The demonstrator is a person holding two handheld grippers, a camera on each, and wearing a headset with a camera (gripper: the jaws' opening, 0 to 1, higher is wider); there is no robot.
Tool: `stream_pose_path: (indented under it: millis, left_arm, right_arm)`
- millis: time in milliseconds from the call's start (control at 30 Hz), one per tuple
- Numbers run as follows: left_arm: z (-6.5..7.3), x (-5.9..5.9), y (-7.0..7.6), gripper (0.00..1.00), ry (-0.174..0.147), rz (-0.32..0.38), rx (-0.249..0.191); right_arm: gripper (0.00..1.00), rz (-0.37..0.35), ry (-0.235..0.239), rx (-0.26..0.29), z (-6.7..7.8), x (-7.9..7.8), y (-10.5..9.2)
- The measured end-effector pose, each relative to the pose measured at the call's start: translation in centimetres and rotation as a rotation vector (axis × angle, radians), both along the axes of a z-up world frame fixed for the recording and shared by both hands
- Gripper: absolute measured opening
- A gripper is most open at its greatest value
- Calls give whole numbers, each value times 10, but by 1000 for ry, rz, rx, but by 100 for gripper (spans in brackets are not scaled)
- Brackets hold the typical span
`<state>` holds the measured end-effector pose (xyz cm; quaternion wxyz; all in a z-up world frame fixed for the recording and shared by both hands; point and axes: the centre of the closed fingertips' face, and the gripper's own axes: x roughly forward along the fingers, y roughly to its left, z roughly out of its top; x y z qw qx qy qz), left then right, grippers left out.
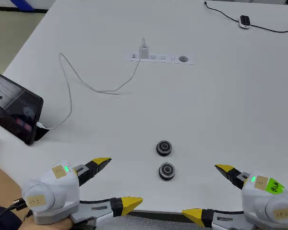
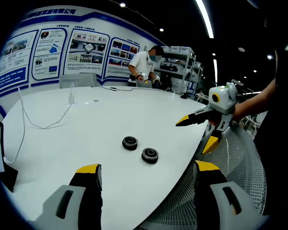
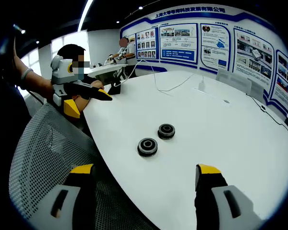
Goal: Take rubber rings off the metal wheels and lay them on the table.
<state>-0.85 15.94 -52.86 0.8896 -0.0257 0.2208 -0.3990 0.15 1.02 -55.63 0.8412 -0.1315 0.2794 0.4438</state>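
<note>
The near wheel [image 1: 167, 171] and far wheel [image 1: 164, 148] are laid flat on the worktop [image 1: 206, 110], midway between the left gripper [image 1: 121, 181] and right gripper [image 1: 207, 190]. Both pairs of jaws are held spread, empty; neither is judged clearly nearer.

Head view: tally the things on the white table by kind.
Small metal wheels with black rubber rings: 2
White power strip: 1
White charger plug: 1
Black tablet: 1
White cable: 1
Black cable: 1
Total: 7
</note>
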Motion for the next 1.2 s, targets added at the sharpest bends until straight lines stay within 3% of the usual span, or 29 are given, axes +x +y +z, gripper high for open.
stream_pose_path:
  millis: [733,1200]
  left_arm:
    - [-6,10,-16,70,15,-51,18]
    - [-4,19,-37,62,16,-104,34]
  right_arm:
    - [67,15,49,23,-6,1,14]
    - [56,19,68,33,-11,6,25]
